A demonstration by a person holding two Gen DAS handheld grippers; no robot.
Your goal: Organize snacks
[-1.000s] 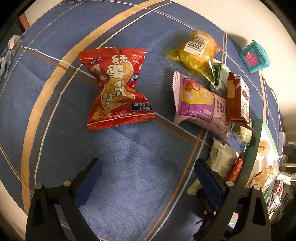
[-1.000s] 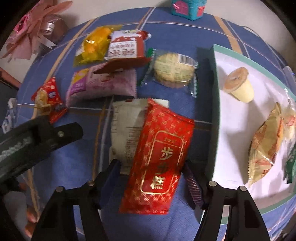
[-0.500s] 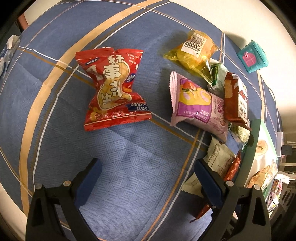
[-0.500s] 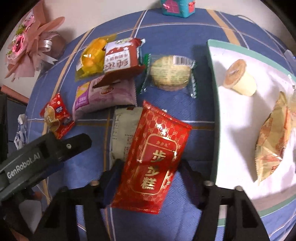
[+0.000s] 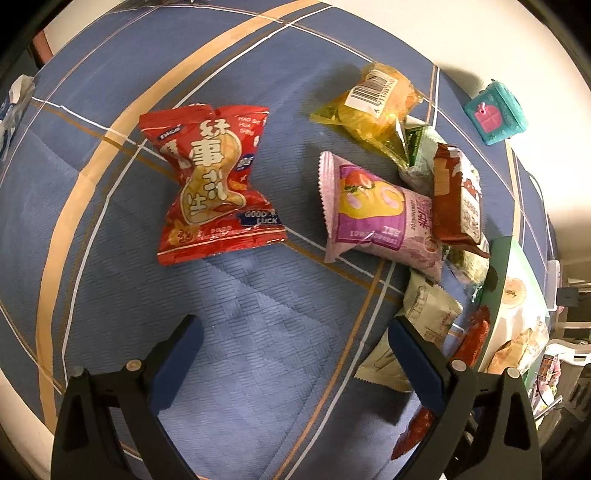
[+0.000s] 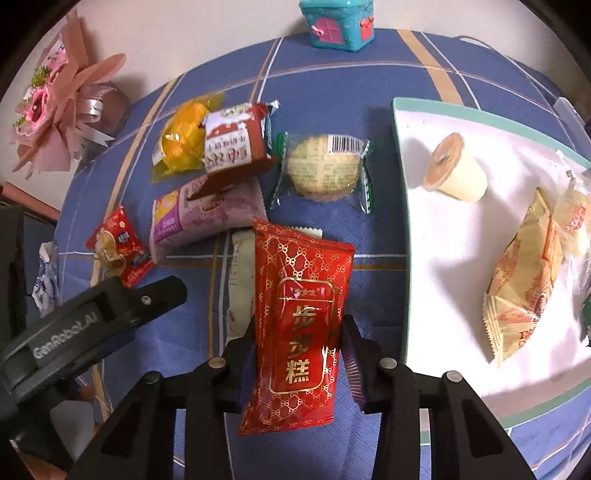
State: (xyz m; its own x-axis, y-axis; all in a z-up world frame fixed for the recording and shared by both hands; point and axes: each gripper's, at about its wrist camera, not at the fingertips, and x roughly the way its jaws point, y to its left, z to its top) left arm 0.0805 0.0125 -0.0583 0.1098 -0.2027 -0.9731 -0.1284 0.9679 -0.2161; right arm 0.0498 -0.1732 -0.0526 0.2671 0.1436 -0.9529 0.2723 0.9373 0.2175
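My right gripper is shut on a red packet with gold lettering, both pads pressing its sides, and holds it just above the blue checked cloth, left of the green-rimmed white tray. A beige packet lies partly under it. My left gripper hangs open over bare cloth, with nothing between its fingers. Ahead of it lie a red peanut packet, a pink packet, a yellow packet and a brown-red packet.
A round cake in a green wrapper lies beside the tray. Inside the tray are a pudding cup and an orange-patterned packet. A teal toy house and a pink bouquet stand at the far edge.
The right gripper's jaws closed onto the red packet, which came up off the beige packet and straightened between the fingers. The left gripper stayed open and in place.
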